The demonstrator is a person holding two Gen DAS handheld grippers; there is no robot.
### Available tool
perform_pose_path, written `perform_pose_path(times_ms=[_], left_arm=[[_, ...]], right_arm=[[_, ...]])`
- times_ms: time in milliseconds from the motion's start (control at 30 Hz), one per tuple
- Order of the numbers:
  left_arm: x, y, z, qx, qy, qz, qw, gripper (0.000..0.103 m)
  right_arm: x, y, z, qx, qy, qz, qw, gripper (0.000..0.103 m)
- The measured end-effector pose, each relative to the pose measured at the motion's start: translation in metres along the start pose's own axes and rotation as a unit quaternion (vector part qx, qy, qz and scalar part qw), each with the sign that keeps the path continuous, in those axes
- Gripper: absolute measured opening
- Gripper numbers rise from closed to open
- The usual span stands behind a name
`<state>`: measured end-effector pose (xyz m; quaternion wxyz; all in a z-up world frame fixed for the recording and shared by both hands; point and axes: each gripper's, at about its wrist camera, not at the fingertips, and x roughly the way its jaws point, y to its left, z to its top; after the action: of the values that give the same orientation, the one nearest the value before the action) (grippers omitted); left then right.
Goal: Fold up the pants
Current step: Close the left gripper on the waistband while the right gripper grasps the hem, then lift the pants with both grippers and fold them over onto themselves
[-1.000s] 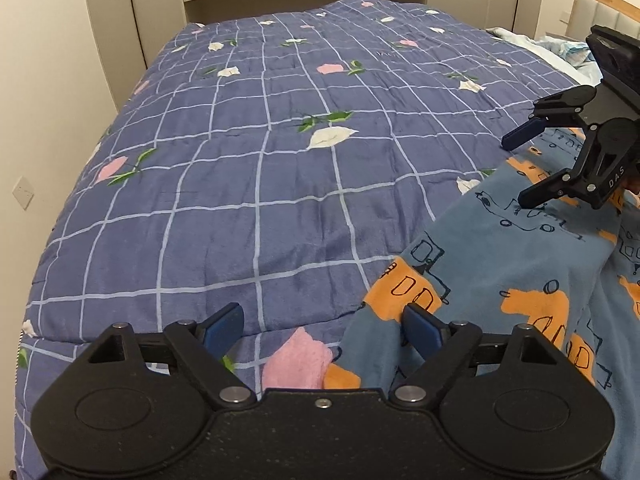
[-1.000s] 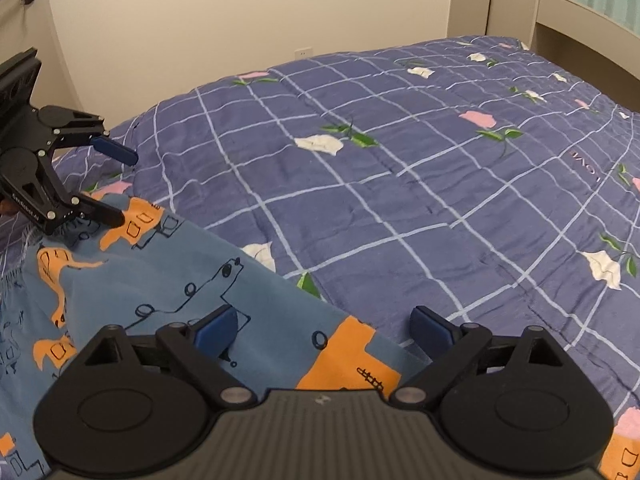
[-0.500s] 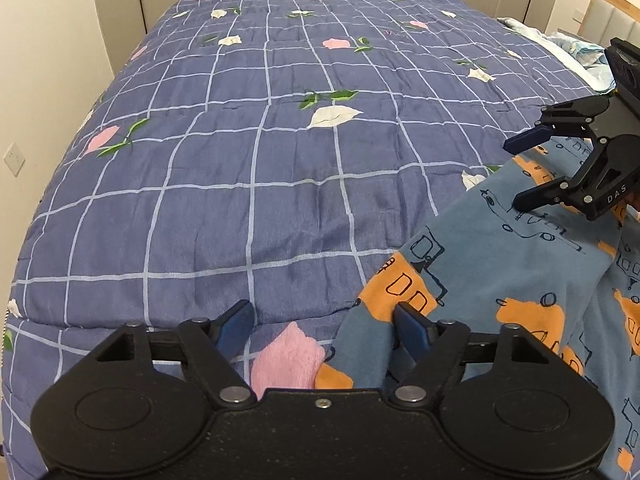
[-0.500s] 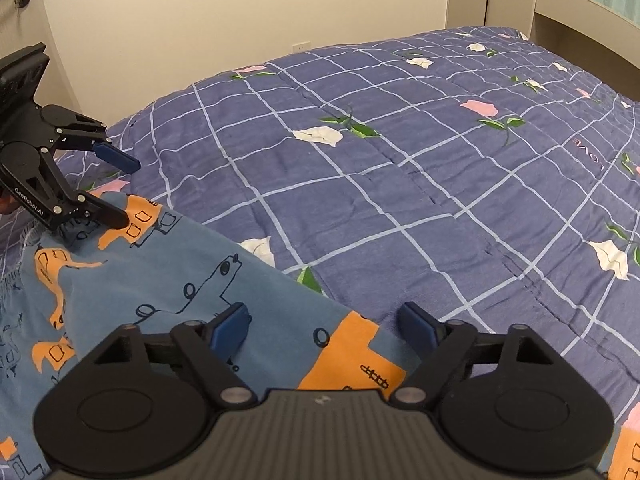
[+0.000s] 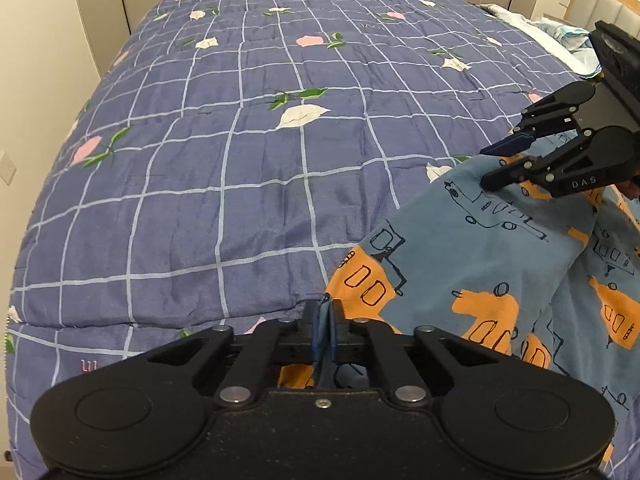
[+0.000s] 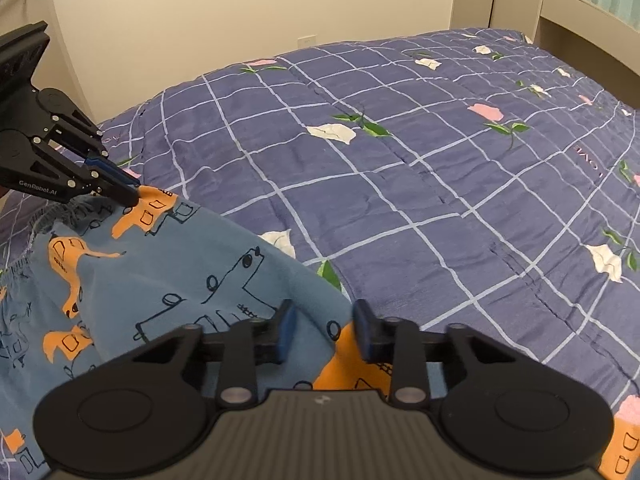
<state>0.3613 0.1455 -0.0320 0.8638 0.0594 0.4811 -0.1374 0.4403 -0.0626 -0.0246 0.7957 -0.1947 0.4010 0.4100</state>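
Pants (image 5: 472, 248), blue cotton with orange and dark line print, lie spread on the bed, on a navy quilt (image 5: 248, 168) with a pale grid and scattered white and pink flowers. Left gripper (image 5: 325, 314): jaws pressed together, a fold of the pants edge pinched between the blue pads, fabric running down behind them. From the right wrist view the same gripper (image 6: 132, 196) sits at the far corner of the garment, tips on the orange patch beside the gathered elastic waistband (image 6: 60, 216). Right gripper (image 6: 322, 332): jaws partly parted, a gap between the pads, straddling the near edge of the pants (image 6: 168, 280); blue cloth and an orange patch lie between and under the fingers, but no firm pinch shows. From the left wrist view the right gripper (image 5: 490, 164) hovers at the garment's upper corner, tips apart, lower finger touching the fabric. Cream wall (image 6: 200, 20) beyond the bed; wooden headboard (image 5: 608, 4) at far right.
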Motion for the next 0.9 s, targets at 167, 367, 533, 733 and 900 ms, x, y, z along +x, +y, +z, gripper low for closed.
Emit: perform_pose_path(times_ms=[167, 367, 533, 733, 900], left_arm=[[-0.014, -0.002, 0.001, 0.004, -0.023, 0.026, 0.9994, 0.000], [-0.030, 0.000, 0.008, 0.005, -0.051, 0.042, 0.9978, 0.000], [-0.038, 0.004, 0.019, 0.013, -0.089, 0.075, 0.9931, 0.000], [-0.018, 0.024, 0.026, -0.007, -0.086, 0.091, 0.9921, 0.000], [0.011, 0.038, 0.020, -0.035, -0.066, 0.085, 0.9935, 0.000]], right_arm=[[-0.006, 0.008, 0.002, -0.008, -0.010, -0.019, 1.000, 0.008], [-0.018, 0.021, 0.012, -0.041, -0.037, -0.063, 0.996, 0.005], [-0.017, 0.021, 0.038, -0.051, -0.059, -0.101, 0.992, 0.004], [0.015, 0.012, 0.063, -0.055, -0.049, -0.111, 0.991, 0.004], [0.046, 0.007, 0.061, -0.056, -0.023, -0.110, 0.992, 0.005]])
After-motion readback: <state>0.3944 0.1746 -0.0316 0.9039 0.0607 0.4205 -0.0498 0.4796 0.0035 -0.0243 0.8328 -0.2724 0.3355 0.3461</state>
